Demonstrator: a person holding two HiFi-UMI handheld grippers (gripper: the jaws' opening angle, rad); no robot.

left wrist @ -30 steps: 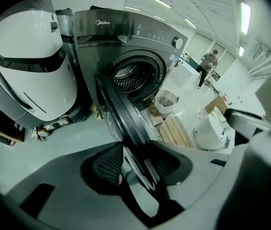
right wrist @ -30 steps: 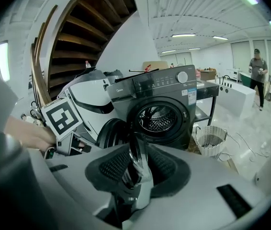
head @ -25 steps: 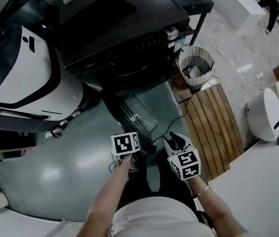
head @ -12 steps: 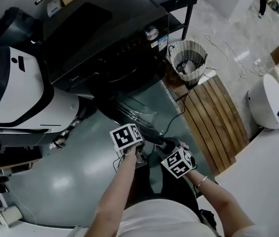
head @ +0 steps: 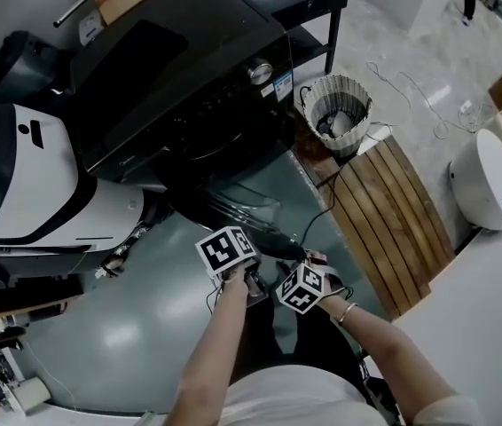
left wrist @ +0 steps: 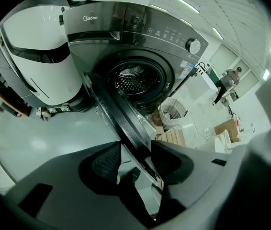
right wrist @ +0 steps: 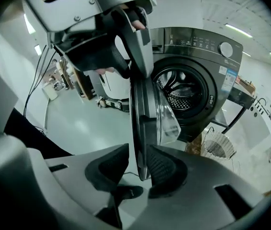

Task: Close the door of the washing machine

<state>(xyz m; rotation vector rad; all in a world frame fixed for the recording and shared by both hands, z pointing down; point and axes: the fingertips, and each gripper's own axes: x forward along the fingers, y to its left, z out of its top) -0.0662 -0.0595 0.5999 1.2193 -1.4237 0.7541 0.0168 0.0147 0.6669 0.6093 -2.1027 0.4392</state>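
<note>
Door (left wrist: 121,119) stands ajar, its rim between the parted jaws of my left hand-held gripper (left wrist: 136,151), just opening, and my right hand-held gripper (right wrist: 136,155), just closing. Only the gripper views show the drum (left wrist: 133,78) beyond them; the head view shows just the top of the washing machine (head: 180,78).

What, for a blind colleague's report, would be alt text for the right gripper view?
The open door stands edge-on between the jaws of the right gripper, which have just been closing but leave a gap beside it. Behind is the dark washing machine, its drum exposed.
</note>
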